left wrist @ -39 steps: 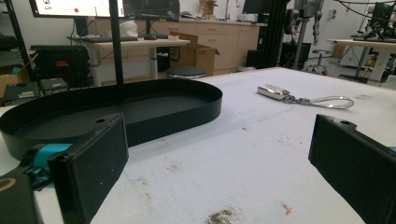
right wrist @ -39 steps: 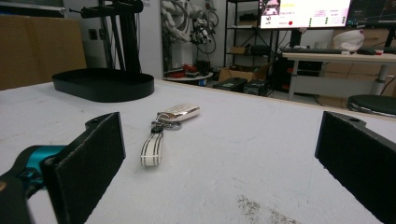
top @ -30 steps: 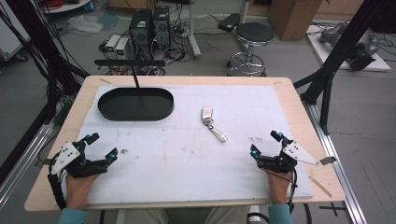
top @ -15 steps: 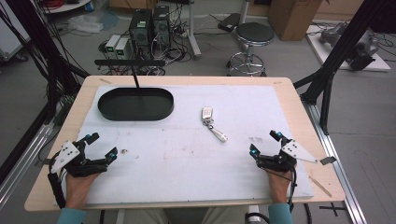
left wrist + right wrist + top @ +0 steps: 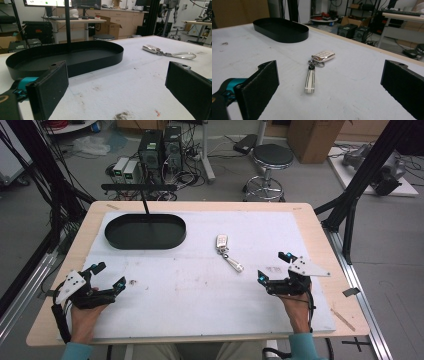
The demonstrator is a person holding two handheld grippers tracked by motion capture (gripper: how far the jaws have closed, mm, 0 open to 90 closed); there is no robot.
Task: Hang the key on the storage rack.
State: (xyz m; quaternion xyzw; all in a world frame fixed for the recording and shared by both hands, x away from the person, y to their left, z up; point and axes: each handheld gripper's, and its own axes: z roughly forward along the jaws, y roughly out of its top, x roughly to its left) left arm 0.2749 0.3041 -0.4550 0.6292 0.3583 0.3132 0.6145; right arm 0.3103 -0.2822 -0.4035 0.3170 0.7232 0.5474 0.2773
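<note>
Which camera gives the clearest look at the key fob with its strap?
The right gripper view: the key fob lies close ahead between the open jaws, its buttons, ring and strap distinct. The high view shows it small, right of the black tray. The left gripper view has it far off, seen side-on.

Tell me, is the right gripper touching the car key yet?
Apart. In the right gripper view, the right gripper is open, and bare white table cover lies between its jaws and the car key.
</note>
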